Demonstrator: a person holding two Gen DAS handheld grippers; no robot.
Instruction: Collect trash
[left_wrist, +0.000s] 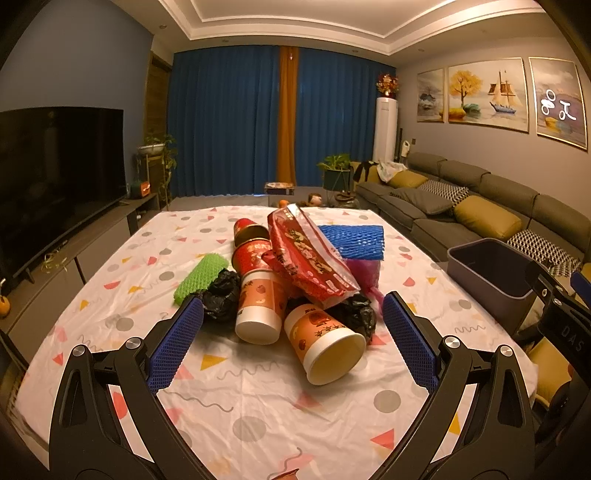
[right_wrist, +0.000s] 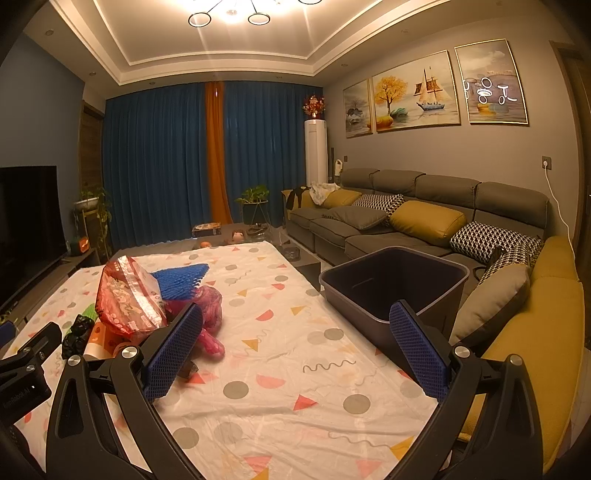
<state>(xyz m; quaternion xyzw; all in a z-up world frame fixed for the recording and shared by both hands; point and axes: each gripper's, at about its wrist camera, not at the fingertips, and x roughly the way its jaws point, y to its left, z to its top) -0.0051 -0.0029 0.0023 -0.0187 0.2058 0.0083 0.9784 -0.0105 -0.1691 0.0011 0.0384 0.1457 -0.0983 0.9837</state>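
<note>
A heap of trash lies on the patterned tablecloth: two paper cups on their sides, a red can, a red snack bag, black bags, green foam net, blue foam net and a pink bag. My left gripper is open, just short of the cups. My right gripper is open and empty over bare cloth, between the pink bag and the dark bin. The snack bag shows at its left.
The dark bin stands at the table's right edge, by a grey sofa with cushions. A TV on a low cabinet is at the left. Blue curtains and plants are at the back.
</note>
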